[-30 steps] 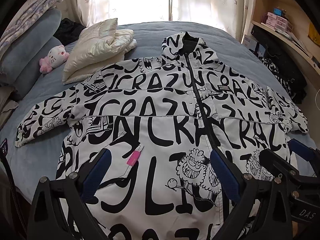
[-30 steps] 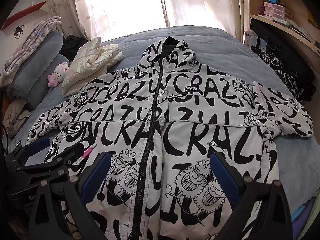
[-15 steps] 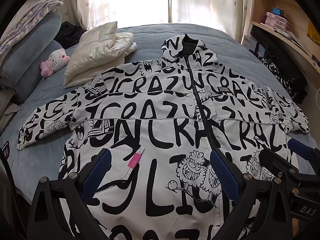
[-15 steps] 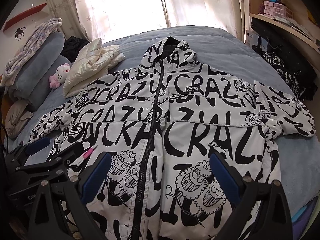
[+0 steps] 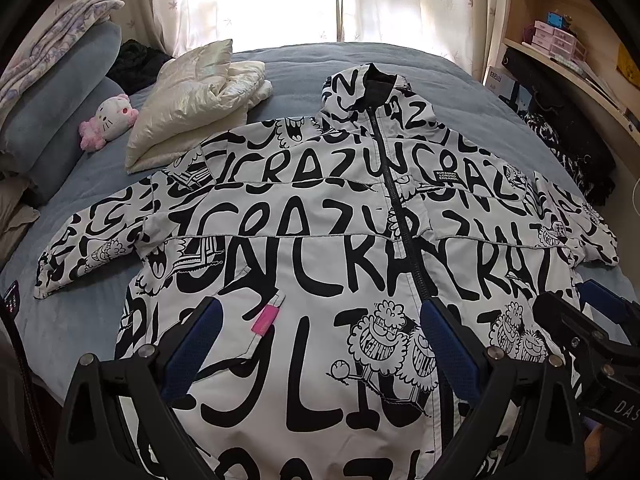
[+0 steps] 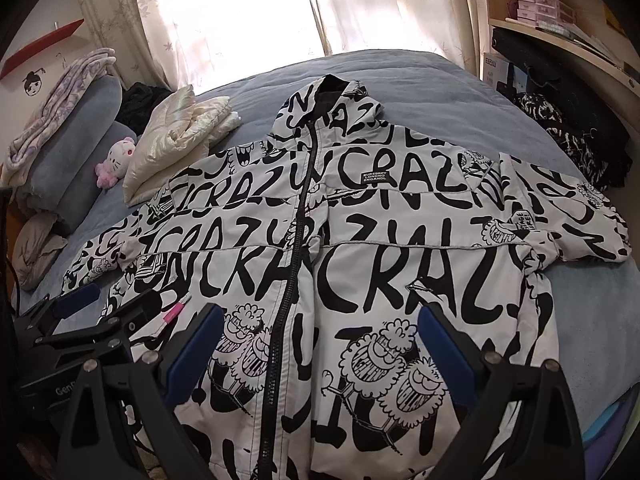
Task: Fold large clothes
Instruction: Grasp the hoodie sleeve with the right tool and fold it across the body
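Jacket [image 5: 320, 248] flat on bed [image 5: 460, 92] | left tongs [image 5: 316, 344], right tongs [image 6: 320, 352] released above hem | risk: slippery fabric bunches; sleeve at 9 o'clock drags toward folded cream jacket [image 5: 192, 100]

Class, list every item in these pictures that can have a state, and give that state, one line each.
jacket: spread flat, unfolded, sleeves out
zipper: closed
left gripper: open, holding nothing
right gripper: open, holding nothing
cream puffer jacket: folded
curtains: drawn, backlit
plush toy: lying against pillows
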A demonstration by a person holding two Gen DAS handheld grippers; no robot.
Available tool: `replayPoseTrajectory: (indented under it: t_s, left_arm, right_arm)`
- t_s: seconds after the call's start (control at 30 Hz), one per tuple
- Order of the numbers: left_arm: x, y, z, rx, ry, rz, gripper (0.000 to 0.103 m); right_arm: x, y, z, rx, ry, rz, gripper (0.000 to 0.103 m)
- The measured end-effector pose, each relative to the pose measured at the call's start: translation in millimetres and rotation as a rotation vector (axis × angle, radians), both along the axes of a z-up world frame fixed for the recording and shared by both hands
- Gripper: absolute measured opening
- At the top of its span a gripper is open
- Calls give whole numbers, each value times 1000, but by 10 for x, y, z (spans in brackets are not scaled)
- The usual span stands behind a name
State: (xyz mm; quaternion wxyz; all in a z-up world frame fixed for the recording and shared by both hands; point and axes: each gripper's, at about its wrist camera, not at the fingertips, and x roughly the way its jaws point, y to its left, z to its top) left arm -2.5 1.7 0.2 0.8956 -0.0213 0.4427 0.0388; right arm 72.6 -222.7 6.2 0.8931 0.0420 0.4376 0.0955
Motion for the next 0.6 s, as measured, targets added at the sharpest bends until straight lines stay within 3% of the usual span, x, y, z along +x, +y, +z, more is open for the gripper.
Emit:
replayPoseTrajectory:
  t_s: [0.6]
  left_arm:
    - [408,-444,220,59,-52,-45,98]
  right_arm:
    - [136,-547,99,53,-27,-80,98]
